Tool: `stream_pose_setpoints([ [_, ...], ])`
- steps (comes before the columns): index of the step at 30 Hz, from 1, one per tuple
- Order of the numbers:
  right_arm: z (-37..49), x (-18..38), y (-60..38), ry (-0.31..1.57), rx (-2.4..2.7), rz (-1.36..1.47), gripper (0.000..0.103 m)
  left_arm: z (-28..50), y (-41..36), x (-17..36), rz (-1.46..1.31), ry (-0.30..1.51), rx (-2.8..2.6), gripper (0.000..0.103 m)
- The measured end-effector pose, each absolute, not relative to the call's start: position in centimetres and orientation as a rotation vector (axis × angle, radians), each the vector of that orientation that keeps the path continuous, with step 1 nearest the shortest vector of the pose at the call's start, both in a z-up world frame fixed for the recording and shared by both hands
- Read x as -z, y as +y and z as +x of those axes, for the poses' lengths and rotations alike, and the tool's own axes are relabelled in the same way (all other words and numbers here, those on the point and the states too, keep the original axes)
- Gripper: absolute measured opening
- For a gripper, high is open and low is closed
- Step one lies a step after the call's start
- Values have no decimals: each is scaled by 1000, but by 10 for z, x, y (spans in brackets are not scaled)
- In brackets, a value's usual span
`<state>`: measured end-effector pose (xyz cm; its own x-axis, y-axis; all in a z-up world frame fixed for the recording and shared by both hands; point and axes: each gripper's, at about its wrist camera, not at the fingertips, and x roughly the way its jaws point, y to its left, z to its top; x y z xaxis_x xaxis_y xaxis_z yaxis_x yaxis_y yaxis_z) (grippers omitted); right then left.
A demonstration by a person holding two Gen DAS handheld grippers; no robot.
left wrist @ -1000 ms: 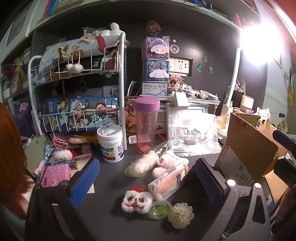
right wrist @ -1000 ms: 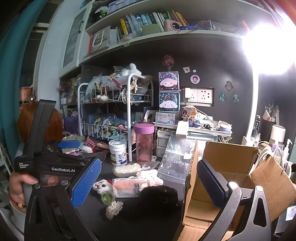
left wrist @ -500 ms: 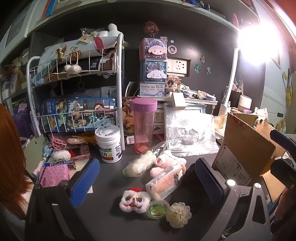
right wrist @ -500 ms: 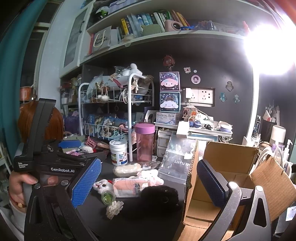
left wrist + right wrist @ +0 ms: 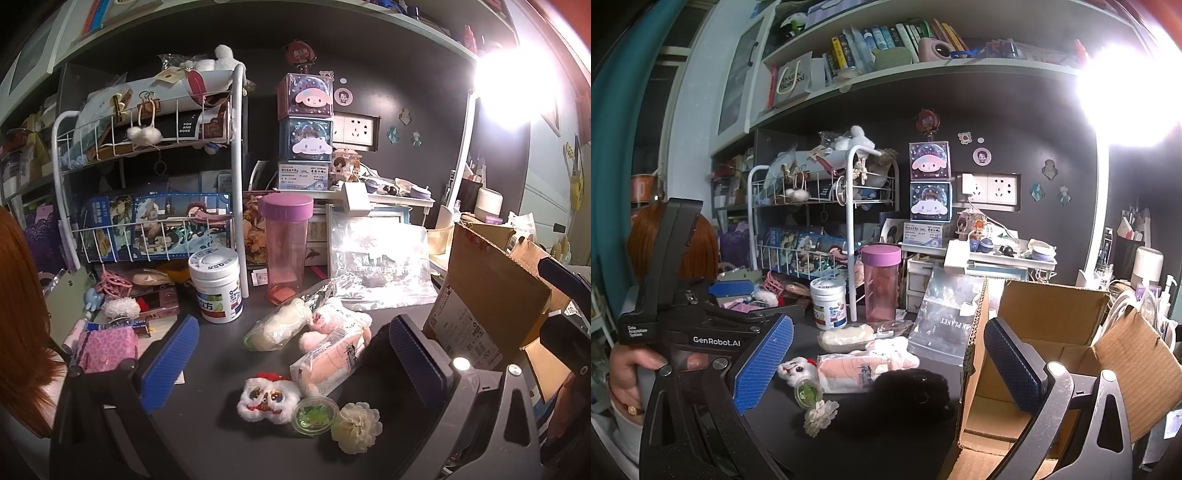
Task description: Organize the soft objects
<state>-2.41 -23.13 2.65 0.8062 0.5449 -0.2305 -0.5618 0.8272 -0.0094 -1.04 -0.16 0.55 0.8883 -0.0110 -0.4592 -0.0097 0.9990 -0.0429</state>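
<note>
Several soft toys lie on the dark desk: a white lion-face plush [image 5: 266,401] [image 5: 795,367], a pink plush in a clear bag [image 5: 329,360] [image 5: 860,365], a cream plush in a bag [image 5: 277,325] [image 5: 846,336], a white fabric flower [image 5: 356,426] [image 5: 820,416] and a black fluffy plush [image 5: 912,387]. An open cardboard box [image 5: 1049,332] [image 5: 491,291] stands to their right. My left gripper [image 5: 291,363] is open and empty above the toys. My right gripper [image 5: 890,369] is open and empty, over the black plush and the box's left wall.
A white wire rack [image 5: 147,177], a white supplement jar [image 5: 216,284], a pink tumbler [image 5: 285,247] and a silver zip bag [image 5: 376,266] stand behind the toys. A small green jelly cup [image 5: 314,415] lies by the flower. Pink items [image 5: 107,347] clutter the left.
The left gripper view has shifted slightly, the scene sliding a little left and down. The right gripper has hardly moved. Both stay open and empty.
</note>
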Motion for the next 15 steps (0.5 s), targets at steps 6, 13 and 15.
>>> stream_pose_setpoints([
  [6, -31, -27, -227, 198, -599, -72, 103, -7, 6, -3, -58, 480, 12, 103],
  [13, -43, -35, -210, 151, -547, -153, 103, 7, 30, -2, -85, 474, 12, 103],
  [15, -44, -38, -205, 147, -518, -136, 103, 13, 40, 1, -90, 480, 2, 103],
])
